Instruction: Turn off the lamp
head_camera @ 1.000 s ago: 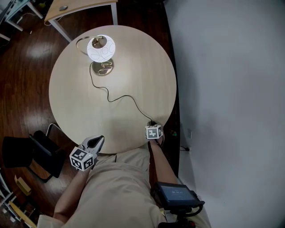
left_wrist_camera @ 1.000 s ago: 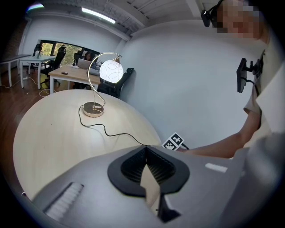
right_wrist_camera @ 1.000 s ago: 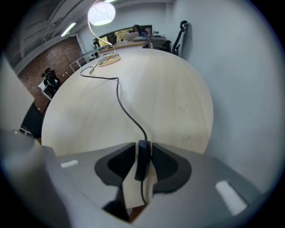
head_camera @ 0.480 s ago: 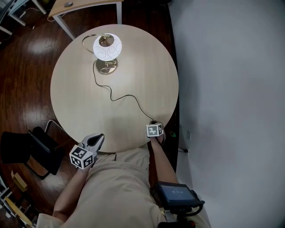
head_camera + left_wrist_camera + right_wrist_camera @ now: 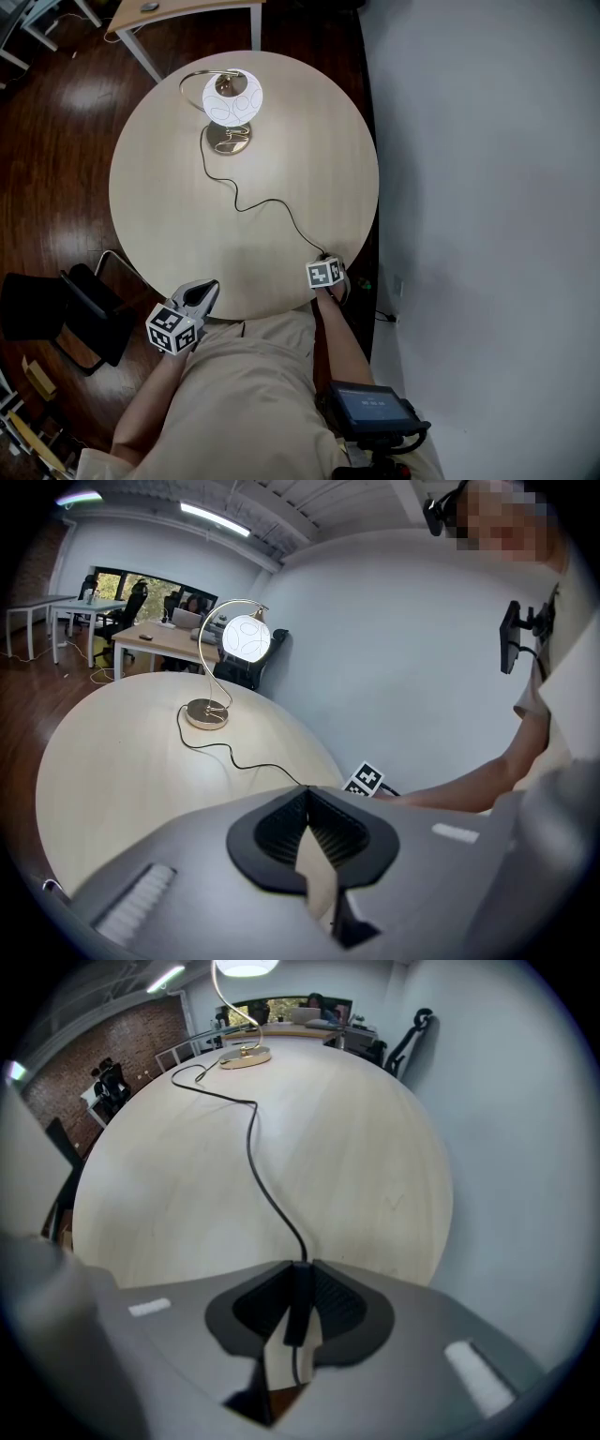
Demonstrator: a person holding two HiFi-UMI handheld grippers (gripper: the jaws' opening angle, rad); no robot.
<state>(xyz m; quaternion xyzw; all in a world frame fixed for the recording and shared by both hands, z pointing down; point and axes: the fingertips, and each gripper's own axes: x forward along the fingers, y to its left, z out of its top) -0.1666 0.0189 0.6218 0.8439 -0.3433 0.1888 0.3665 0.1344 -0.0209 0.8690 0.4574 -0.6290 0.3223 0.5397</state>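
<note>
The lamp [image 5: 232, 97] stands lit at the far side of the round table [image 5: 159, 216], with its white shade glowing over a brass base [image 5: 229, 140]. Its black cord [image 5: 262, 202] snakes to the near edge. There my right gripper [image 5: 324, 267] points steeply down. In the right gripper view its jaws [image 5: 300, 1269] are closing on the cord's black inline switch [image 5: 298, 1312], which the pads touch on both sides. My left gripper [image 5: 206, 287] hovers at the near left rim, shut with nothing in it [image 5: 305, 791]. The lit lamp [image 5: 246, 637] also shows in the left gripper view.
A grey wall [image 5: 487, 187] runs close along the table's right side. A black chair [image 5: 66, 319] stands on the dark wood floor at the near left. A wooden desk [image 5: 178, 9] stands beyond the lamp. A dark device [image 5: 370, 408] hangs at the person's waist.
The right gripper's marker cube has rolled slightly over the cord's end. Both hands stay where they were, and the lamp is still lit.
</note>
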